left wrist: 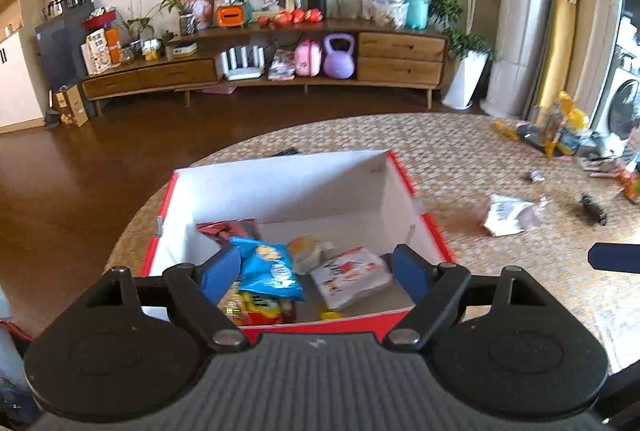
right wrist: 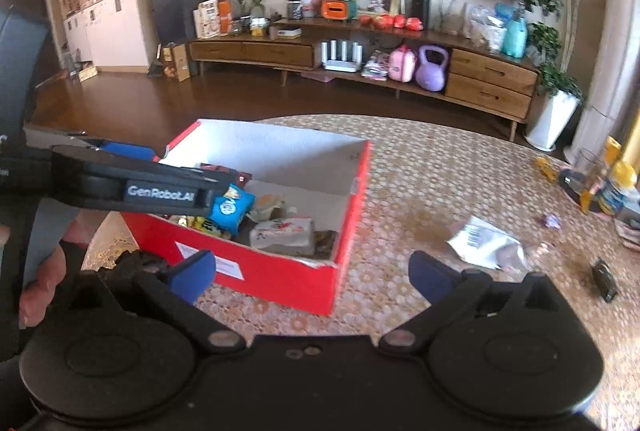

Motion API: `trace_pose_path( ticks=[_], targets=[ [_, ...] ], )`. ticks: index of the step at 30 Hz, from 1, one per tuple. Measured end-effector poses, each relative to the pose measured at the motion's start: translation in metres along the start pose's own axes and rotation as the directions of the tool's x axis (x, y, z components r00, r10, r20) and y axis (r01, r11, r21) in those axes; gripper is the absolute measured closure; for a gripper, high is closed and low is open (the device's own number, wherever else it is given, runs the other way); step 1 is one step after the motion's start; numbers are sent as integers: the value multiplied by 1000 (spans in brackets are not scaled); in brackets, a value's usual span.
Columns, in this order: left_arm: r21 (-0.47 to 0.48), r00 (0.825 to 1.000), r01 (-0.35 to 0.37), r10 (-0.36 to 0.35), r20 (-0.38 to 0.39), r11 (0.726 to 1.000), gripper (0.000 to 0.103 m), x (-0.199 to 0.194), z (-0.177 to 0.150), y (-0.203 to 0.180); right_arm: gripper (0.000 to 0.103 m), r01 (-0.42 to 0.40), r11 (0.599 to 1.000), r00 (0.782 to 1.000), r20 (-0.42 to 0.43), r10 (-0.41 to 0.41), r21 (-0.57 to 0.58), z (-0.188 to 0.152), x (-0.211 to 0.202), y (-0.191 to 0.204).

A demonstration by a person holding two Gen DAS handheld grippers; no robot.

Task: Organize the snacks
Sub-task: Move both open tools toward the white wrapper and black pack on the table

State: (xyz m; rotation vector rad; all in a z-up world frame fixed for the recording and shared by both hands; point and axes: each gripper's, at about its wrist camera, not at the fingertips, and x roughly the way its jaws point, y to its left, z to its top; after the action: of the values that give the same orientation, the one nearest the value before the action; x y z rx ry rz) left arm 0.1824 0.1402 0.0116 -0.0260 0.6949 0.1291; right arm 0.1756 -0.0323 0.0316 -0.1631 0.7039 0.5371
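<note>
Snacks gathered in the red box, both tongs wide

We hold our left tongs (left wrist: 318, 271) just over the near edge of the red box (left wrist: 328, 323), blue pads spread wide with nothing between them. Our right tongs (right wrist: 312, 273) hang in front of the box's near right corner, also spread wide and gripping nothing.

The box, red outside and white inside, sits on the round worktop (left wrist: 460, 151) with its patterned cover. Inside the box lie several snacks. A blue chip bag (left wrist: 268, 269) rests toward the left side, over a yellow and red packet (left wrist: 256, 307) that lies against the near wall. Right of the blue bag, a white packet with red print (left wrist: 352, 277) lies tilted toward the box's right wall. Behind these two, near the middle of the box, sits a pale wrapped bun (left wrist: 310, 251). A dark red packet (left wrist: 228, 229) leans in the far left corner.

Outside the box, to its right on the worktop, a crumpled white wrapper (left wrist: 506, 215) lies well apart from the red wall. Farther right of that wrapper sits a small dark object (left wrist: 594, 209); we cannot tell what it is.

From the right wrist view, the left tongs reach in over the box's left wall, just beside the blue bag.
</note>
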Motion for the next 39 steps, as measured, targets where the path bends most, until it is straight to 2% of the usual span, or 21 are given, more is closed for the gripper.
trace_pose_path(
  ticks=[6, 15, 30, 39],
  targets=[
    [27, 998, 61, -61, 23, 998, 19, -14, -3, -33, 0, 35, 999, 999, 17, -36, 41, -11, -20, -27],
    [73, 994, 102, -104, 28, 992, 19, -16, -6, -87, 0, 84, 992, 996, 32, -87, 96, -33, -43, -76],
    [143, 989, 148, -147, -21, 979, 19, 20, 2, -168, 0, 160, 973, 986, 20, -165, 169, -61, -52, -171],
    [344, 966, 258, -249, -71, 903, 19, 59, 25, -205, 0, 241, 950, 970, -35, -239, 197, -72, -33, -233]
  ],
)
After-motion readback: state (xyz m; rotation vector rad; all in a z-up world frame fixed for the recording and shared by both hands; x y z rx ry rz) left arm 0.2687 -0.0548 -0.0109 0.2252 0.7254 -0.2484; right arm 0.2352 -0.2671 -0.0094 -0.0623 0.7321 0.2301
